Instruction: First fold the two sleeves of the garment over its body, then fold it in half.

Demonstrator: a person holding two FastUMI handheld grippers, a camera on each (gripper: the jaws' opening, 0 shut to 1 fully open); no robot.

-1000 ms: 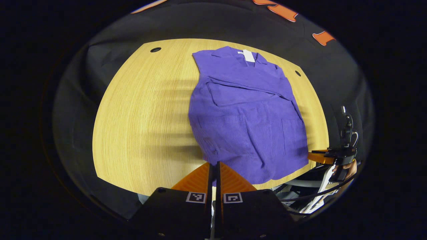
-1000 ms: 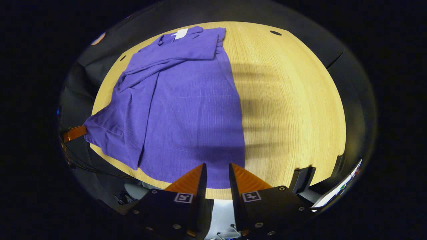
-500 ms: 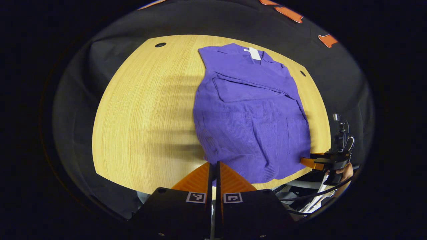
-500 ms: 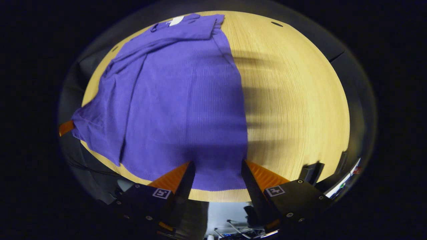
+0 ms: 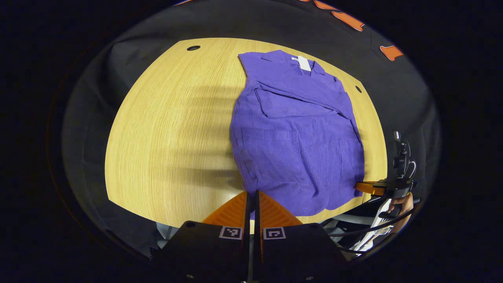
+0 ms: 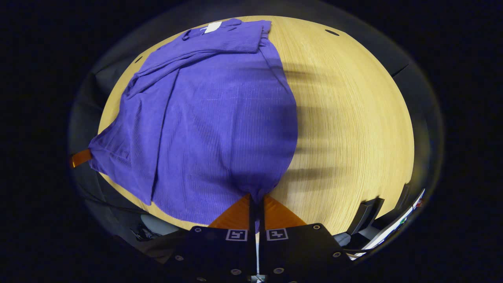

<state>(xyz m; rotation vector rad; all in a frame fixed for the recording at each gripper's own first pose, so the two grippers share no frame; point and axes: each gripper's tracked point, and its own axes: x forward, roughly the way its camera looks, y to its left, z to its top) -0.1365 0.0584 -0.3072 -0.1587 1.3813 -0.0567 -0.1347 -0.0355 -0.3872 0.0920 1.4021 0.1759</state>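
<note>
While both sleeves already lie folded across the body of the purple garment, each gripper is at its near hem, by the table's front edge. In the left gripper view, the left gripper has its fingers pressed together, and a sliver of purple cloth shows between them at the hem's corner, so it looks to be pinching the fabric. In the right gripper view, the right gripper likewise has its fingers drawn tight on the other hem corner, the cloth gathered to a point where it enters them. Farther off in the left gripper view, that same right gripper shows at the garment's far lower corner with a hand behind it and cables hanging below. The garment stretches away from the hem over the pale wooden table, its collar and white label at the far end. Beyond the table hangs the booth's black cloth.
</note>
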